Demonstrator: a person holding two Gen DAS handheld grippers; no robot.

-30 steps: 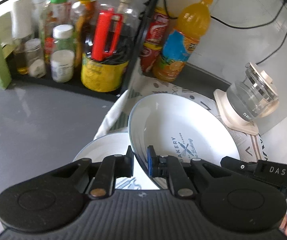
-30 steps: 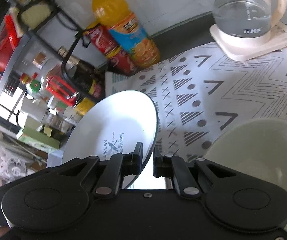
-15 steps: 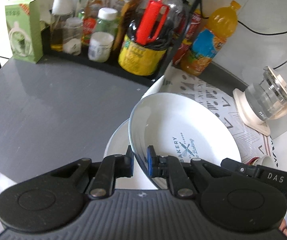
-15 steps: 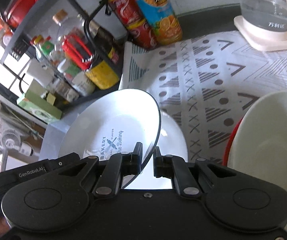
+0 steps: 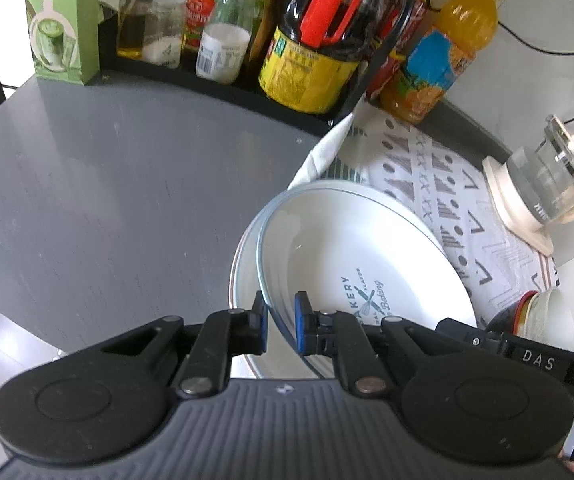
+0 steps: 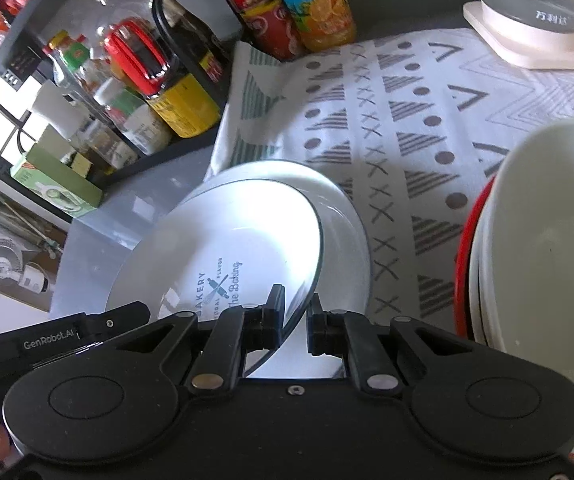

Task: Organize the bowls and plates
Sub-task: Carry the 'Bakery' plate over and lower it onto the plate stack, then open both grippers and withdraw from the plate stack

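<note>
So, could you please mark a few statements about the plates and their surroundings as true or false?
1. The left gripper and the right gripper both clamp the rim of the bakery plate. True.
2. Nothing lies under the bakery plate but grey table. False: a second white plate sits just below it.
3. The orange drink bottle stands beside a red-labelled bottle. True.
4. The glass kettle stands on the bare grey table. False: it sits on its cream base on the patterned cloth.
</note>
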